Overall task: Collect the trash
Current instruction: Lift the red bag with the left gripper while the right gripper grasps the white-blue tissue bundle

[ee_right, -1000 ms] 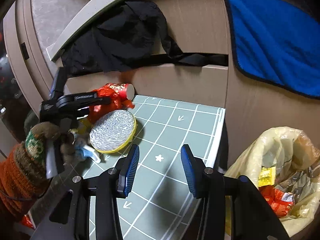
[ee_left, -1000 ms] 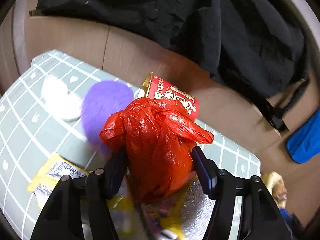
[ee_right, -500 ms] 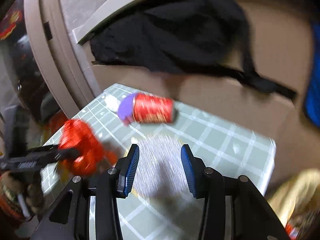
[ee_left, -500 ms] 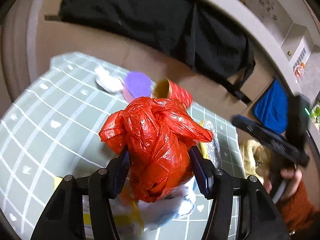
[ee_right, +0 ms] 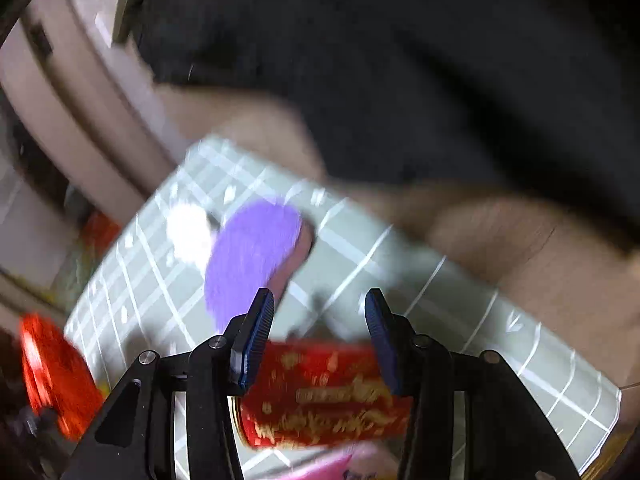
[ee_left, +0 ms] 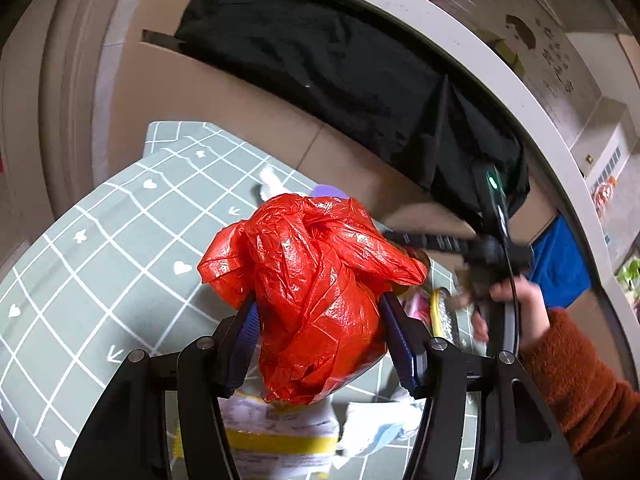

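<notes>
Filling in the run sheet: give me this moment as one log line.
left gripper: shut on red bag | right gripper: open, opening over red can | table: litter remains

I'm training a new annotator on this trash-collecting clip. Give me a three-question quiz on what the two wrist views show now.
1. True or false: the left gripper is clamped on a red plastic bag.
2. What lies below the right gripper? A) red printed cup B) blue cloth C) glass bottle
3. What colour is the round lid on the checked tablecloth?

Key: 1 true; 2 A; 3 purple.
</notes>
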